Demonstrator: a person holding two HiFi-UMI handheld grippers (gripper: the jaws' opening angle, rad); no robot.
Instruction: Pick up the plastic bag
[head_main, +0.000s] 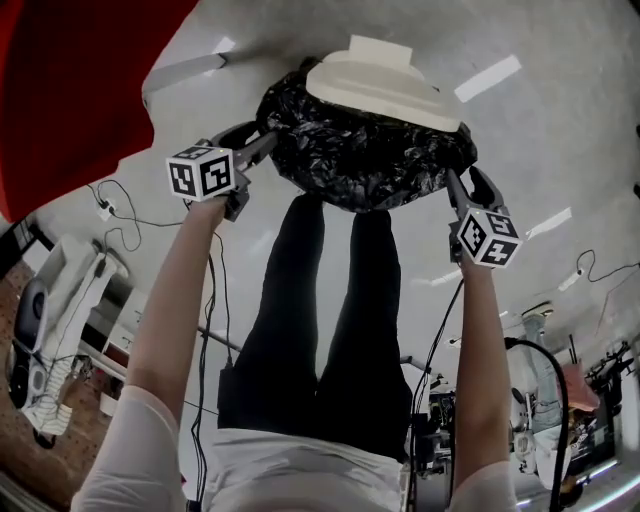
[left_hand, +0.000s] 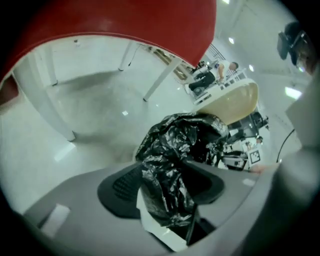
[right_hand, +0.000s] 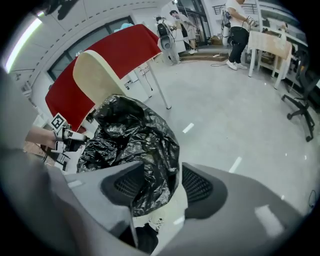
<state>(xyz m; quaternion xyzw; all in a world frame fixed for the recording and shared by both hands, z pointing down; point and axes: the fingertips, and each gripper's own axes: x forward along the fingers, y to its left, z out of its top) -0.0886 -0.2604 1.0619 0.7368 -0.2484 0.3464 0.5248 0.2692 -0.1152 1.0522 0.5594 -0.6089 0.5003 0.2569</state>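
Note:
The crumpled black plastic bag (head_main: 360, 150) sits in front of the person's legs, with a cream rounded object (head_main: 375, 85) against its far side. My left gripper (head_main: 265, 145) is at the bag's left edge and my right gripper (head_main: 465, 185) at its right edge. In the left gripper view a fold of the bag (left_hand: 180, 145) lies loosely between the spread jaws of the left gripper (left_hand: 167, 187). In the right gripper view another fold of the bag (right_hand: 130, 135) hangs between the jaws of the right gripper (right_hand: 157, 187), with floor showing beside it. Both grippers are open.
A red table top (head_main: 70, 90) on white legs (left_hand: 160, 80) stands close at the left. Cables (head_main: 120, 205) trail over the pale floor. Farther off are a wooden table (right_hand: 270, 45), an office chair (right_hand: 300, 100) and standing people (right_hand: 237, 30).

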